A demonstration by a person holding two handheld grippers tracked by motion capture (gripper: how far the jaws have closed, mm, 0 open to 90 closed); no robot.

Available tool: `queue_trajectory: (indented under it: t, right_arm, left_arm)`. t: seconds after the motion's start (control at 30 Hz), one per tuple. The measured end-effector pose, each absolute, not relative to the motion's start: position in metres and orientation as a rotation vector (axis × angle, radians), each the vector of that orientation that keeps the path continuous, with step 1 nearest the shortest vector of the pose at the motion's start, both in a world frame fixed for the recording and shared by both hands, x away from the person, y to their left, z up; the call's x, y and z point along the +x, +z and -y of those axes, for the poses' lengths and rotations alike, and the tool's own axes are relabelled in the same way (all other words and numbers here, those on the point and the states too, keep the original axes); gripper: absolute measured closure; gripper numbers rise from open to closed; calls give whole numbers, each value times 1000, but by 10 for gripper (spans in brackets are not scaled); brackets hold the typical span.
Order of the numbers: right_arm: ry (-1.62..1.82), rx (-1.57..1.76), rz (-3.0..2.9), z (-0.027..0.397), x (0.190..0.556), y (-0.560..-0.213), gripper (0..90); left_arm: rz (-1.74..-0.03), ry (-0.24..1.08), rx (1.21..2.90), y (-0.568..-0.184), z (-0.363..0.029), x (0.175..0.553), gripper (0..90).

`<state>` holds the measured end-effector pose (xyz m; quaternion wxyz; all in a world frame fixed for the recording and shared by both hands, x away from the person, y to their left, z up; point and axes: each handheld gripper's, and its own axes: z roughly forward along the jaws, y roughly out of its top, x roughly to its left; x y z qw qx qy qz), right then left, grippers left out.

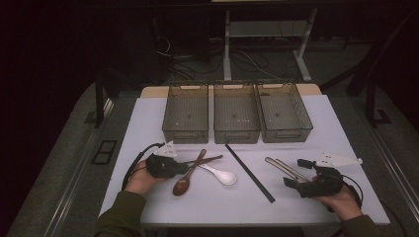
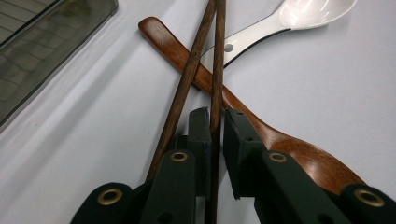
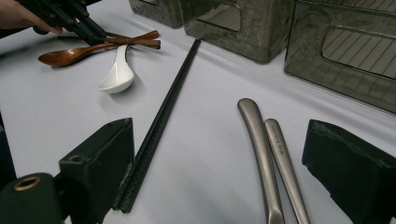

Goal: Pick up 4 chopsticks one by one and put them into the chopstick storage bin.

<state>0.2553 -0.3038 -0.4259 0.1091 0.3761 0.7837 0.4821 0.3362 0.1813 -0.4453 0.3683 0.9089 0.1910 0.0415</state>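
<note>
Pads of your left gripper (image 2: 215, 122) are pinched on one stick of the pair of dark brown wooden chopsticks (image 2: 217, 56); that stick runs straight up the gap between the jaws, so its long axis lines up with the gripper's own. The second stick lies just outside the left-hand pad in the left gripper view, angled to meet the first near the far tips; it is not in the pinch. Both sticks cross over the handle of the reddish-brown wooden spoon (image 2: 261, 128), which runs diagonally beneath them, bowl end beside the gripper. Beyond that, the white ceramic soup spoon (image 2: 299, 16) has its handle tucked under the crossing.

In the high view the chopsticks (image 1: 205, 159) point right and slightly away from you, toward the three smoked-plastic mesh bins (image 1: 236, 114) at the back of the white table mat (image 1: 296, 202). Your left hand is the nearer one by far.

Your right gripper (image 3: 219, 163) stands wide apart, nothing between the pads pressed. The pair of brushed-metal chopsticks (image 3: 271, 154) lies between its jaws, long axis along them; the long black chopstick (image 3: 163, 112) passes just beside the left-hand pad.

Judgement: lifting now would likely take one stick only.
</note>
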Motion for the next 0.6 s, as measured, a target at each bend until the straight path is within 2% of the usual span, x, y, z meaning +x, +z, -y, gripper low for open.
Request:
queue_trajectory:
  t: [0.6]
  right_arm:
    - [1419,1106,-2305,304,255,-426,89]
  left_arm:
    - [-483,113,2343,-445,-181,336,833]
